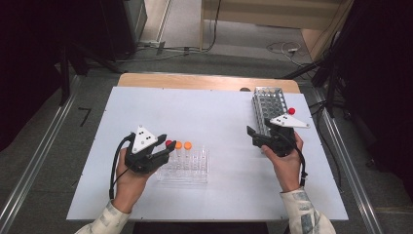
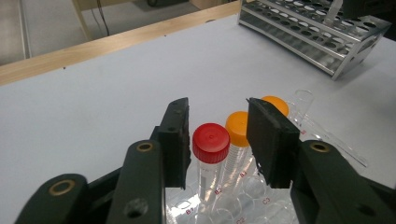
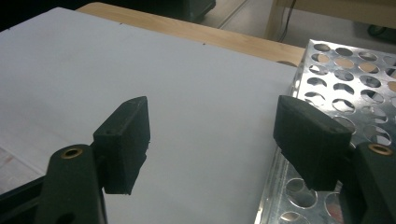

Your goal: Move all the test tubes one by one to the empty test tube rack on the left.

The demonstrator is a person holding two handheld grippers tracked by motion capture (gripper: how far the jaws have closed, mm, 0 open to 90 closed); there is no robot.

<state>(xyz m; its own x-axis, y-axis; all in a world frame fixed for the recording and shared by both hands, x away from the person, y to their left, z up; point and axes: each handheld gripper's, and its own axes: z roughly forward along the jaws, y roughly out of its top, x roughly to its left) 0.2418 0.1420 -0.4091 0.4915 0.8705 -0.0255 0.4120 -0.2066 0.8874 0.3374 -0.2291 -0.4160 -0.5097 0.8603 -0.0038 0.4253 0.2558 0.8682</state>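
High view: left gripper [image 1: 164, 146] sits at the left end of a clear plastic tube rack [image 1: 184, 165] on a matte white tabletop [image 1: 204, 122]. Right gripper [image 1: 253, 136] hovers beside a perforated shiny metal rack [image 1: 268, 105] at far right.

Left gripper view: jaws spread, pads flank a red-capped clear tube [image 2: 211, 149] standing in the rack, not pressing it. Two orange-capped tubes [image 2: 238, 130] stand just behind.

Right gripper view: jaws wide apart, nothing between; metal rack at right.

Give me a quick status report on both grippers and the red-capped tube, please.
Left gripper open, jaws either side of red-capped tube, pads clear. Tube upright in clear rack beside two orange-capped tubes. Right gripper open, empty, by metal rack.
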